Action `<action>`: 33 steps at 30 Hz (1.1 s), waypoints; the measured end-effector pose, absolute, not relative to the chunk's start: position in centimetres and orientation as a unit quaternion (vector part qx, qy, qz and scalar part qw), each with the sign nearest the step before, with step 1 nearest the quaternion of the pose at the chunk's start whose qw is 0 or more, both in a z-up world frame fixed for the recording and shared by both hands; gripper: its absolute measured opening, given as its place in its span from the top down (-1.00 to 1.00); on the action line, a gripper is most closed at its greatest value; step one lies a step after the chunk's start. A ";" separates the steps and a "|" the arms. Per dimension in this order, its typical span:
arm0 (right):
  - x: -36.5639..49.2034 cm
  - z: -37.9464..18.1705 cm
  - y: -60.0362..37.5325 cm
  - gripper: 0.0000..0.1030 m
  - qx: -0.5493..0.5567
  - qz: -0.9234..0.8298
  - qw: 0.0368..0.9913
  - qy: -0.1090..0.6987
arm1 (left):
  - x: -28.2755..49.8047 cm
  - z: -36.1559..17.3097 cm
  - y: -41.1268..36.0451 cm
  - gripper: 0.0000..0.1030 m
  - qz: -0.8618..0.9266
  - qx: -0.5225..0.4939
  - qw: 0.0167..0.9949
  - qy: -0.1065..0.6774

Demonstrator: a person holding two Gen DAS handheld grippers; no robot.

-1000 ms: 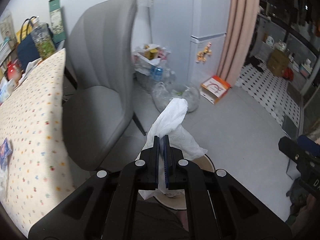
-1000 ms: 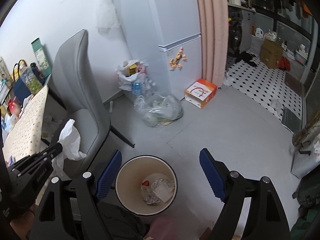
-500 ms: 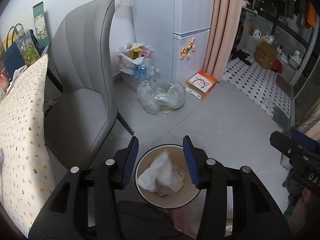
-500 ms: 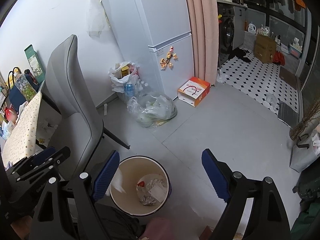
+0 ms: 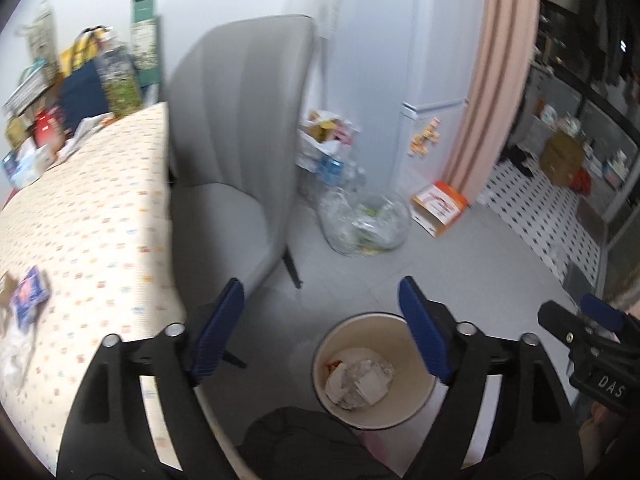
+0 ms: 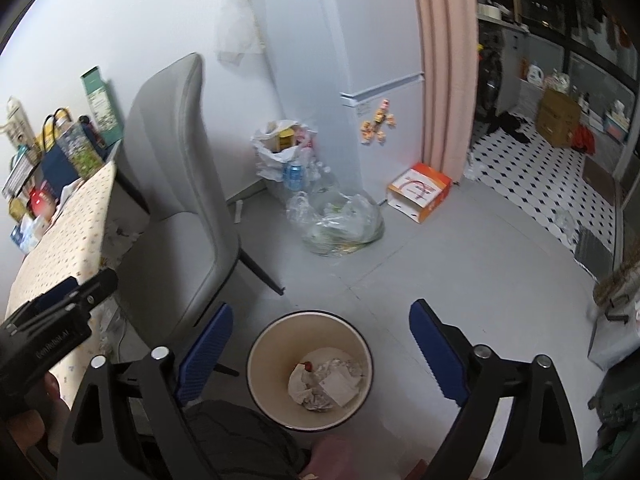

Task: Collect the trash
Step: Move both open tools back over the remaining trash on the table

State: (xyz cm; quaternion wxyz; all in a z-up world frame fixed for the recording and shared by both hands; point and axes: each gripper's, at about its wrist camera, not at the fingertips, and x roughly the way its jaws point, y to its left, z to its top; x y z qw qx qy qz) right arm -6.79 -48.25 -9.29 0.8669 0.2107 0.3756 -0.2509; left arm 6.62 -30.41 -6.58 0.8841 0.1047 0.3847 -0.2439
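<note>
A round cream trash bin [image 5: 416,404] stands on the grey floor, also in the right wrist view [image 6: 260,364]. White crumpled tissues and paper [image 5: 358,378] lie inside it [image 6: 326,386]. My left gripper [image 5: 320,330] is open and empty above the bin's left side, next to the table. My right gripper [image 6: 320,346] is open and empty above the bin. A blue wrapper [image 5: 30,296] and clear plastic [image 5: 14,358] lie on the patterned tablecloth [image 5: 92,220].
A grey chair [image 5: 240,152] stands between table and bin. Clear trash bags [image 5: 364,220] and an orange box [image 5: 440,206] lie by the white fridge [image 6: 372,60]. Bags and bottles crowd the table's far end [image 5: 80,92].
My left gripper opened and dropped the white tissue into the bin, then swung left toward the table. My right gripper stayed open over the bin.
</note>
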 end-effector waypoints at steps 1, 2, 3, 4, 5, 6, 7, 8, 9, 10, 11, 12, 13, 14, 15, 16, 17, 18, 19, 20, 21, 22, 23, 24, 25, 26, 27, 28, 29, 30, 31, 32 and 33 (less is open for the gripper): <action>-6.3 -9.0 -47.5 -0.77 0.206 -0.244 0.870 0.375 | 6.9 -6.3 -29.6 -0.64 -0.235 0.100 0.888 0.382; -6.0 -8.9 -47.0 -0.79 0.204 -0.240 0.873 0.374 | 7.1 -6.1 -28.8 -0.66 -0.228 0.097 0.891 0.380; -5.8 -8.7 -46.6 -0.81 0.201 -0.236 0.874 0.373 | 7.3 -5.7 -27.9 -0.69 -0.219 0.093 0.895 0.377; -5.3 -8.4 -46.0 -0.83 0.198 -0.231 0.877 0.372 | 7.4 -5.5 -27.3 -0.70 -0.213 0.090 0.898 0.375; -4.9 -8.1 -45.4 -0.84 0.195 -0.227 0.879 0.371 | 7.5 -5.2 -26.4 -0.73 -0.206 0.086 0.901 0.373; -4.6 -7.9 -44.8 -0.85 0.193 -0.222 0.881 0.370 | 7.7 -5.0 -25.5 -0.76 -0.199 0.081 0.904 0.370; -4.1 -7.6 -44.1 -0.85 0.188 -0.217 0.884 0.370 | 7.8 -4.7 -24.7 -0.77 -0.193 0.077 0.907 0.367; -3.7 -7.4 -43.4 -0.85 0.183 -0.213 0.886 0.369 | 7.9 -4.6 -24.0 -0.79 -0.187 0.073 0.909 0.365; -3.3 -7.1 -42.7 -0.85 0.178 -0.209 0.888 0.368 | 8.1 -4.3 -22.9 -0.80 -0.180 0.066 0.912 0.364; -2.7 -6.8 -41.6 -0.85 0.171 -0.200 0.892 0.368 | 8.3 -4.2 -22.1 -0.80 -0.175 0.062 0.913 0.363; -2.5 -6.6 -40.9 -0.85 0.166 -0.193 0.894 0.368 | 8.4 -4.1 -21.3 -0.80 -0.169 0.057 0.915 0.363; -2.2 -6.3 -40.3 -0.85 0.163 -0.188 0.896 0.369 | 8.5 -4.0 -20.6 -0.80 -0.165 0.053 0.916 0.363; -1.7 -6.0 -39.3 -0.85 0.157 -0.179 0.899 0.368 | 8.6 -3.8 -19.6 -0.80 -0.158 0.047 0.918 0.362; -1.4 -5.8 -38.6 -0.85 0.154 -0.174 0.901 0.367 | 8.7 -3.7 -18.8 -0.81 -0.154 0.042 0.919 0.361; -1.4 -5.6 -38.0 -0.85 0.151 -0.170 0.902 0.366 | 8.7 -3.6 -18.2 -0.81 -0.149 0.039 0.920 0.359; -1.1 -5.3 -37.2 -0.85 0.149 -0.164 0.904 0.365 | 8.8 -3.5 -17.3 -0.81 -0.143 0.035 0.922 0.358; -0.8 -5.0 -36.5 -0.85 0.147 -0.158 0.906 0.364 | 8.7 -3.4 -16.5 -0.81 -0.138 0.031 0.923 0.357; -0.6 -4.9 -36.1 -0.85 0.145 -0.155 0.907 0.364 | 8.8 -3.3 -15.6 -0.81 -0.132 0.027 0.925 0.356; -0.3 -4.6 -35.4 -0.85 0.143 -0.150 0.908 0.363 | 8.8 -3.2 -14.9 -0.81 -0.127 0.024 0.926 0.355; 0.0 -4.4 -34.8 -0.85 0.140 -0.146 0.910 0.363 | 8.8 -3.1 -14.1 -0.81 -0.122 0.020 0.927 0.354; 0.2 -4.2 -34.2 -0.85 0.137 -0.141 0.911 0.363 | 8.8 -3.1 -13.6 -0.81 -0.119 0.018 0.928 0.354; 0.4 -4.1 -33.8 -0.85 0.134 -0.138 0.912 0.363 | 8.8 -3.1 -12.7 -0.81 -0.113 0.014 0.929 0.353; 0.6 -4.0 -33.3 -0.85 0.132 -0.134 0.913 0.363 | 8.8 -3.1 -12.0 -0.81 -0.109 0.010 0.929 0.352; 0.8 -3.8 -32.8 -0.85 0.130 -0.130 0.913 0.364 | 8.9 -3.0 -11.4 -0.81 -0.105 0.007 0.930 0.352; 1.1 -3.6 -32.1 -0.85 0.126 -0.124 0.915 0.364 | 8.9 -3.0 -10.5 -0.81 -0.100 0.003 0.931 0.352; 1.3 -3.5 -31.6 -0.85 0.123 -0.120 0.916 0.363 | 8.9 -3.0 -9.9 -0.81 -0.095 0.000 0.931 0.352; 1.4 -3.4 -31.2 -0.85 0.120 -0.117 0.916 0.363 | 9.0 -3.0 -9.1 -0.81 -0.091 -0.004 0.932 0.352; 1.7 -3.2 -30.5 -0.85 0.116 -0.112 0.918 0.363 | 9.0 -3.0 -8.7 -0.81 -0.087 -0.006 0.932 0.352; 1.8 -3.2 -30.1 -0.85 0.114 -0.108 0.918 0.363 | 9.1 -3.1 -7.9 -0.81 -0.082 -0.010 0.932 0.352; 1.9 -3.1 -29.7 -0.85 0.111 -0.105 0.919 0.363 | 9.0 -3.1 -7.3 -0.81 -0.077 -0.012 0.933 0.352; 2.1 -3.0 -29.1 -0.85 0.108 -0.100 0.920 0.364 | 9.0 -3.0 -6.9 -0.81 -0.073 -0.014 0.933 0.352; 2.2 -2.9 -28.6 -0.85 0.105 -0.095 0.921 0.364 | 9.0 -3.0 -6.4 -0.81 -0.069 -0.016 0.933 0.352; 2.4 -2.8 -28.2 -0.85 0.102 -0.090 0.921 0.364 | 9.0 -3.0 -5.9 -0.81 -0.064 -0.017 0.934 0.352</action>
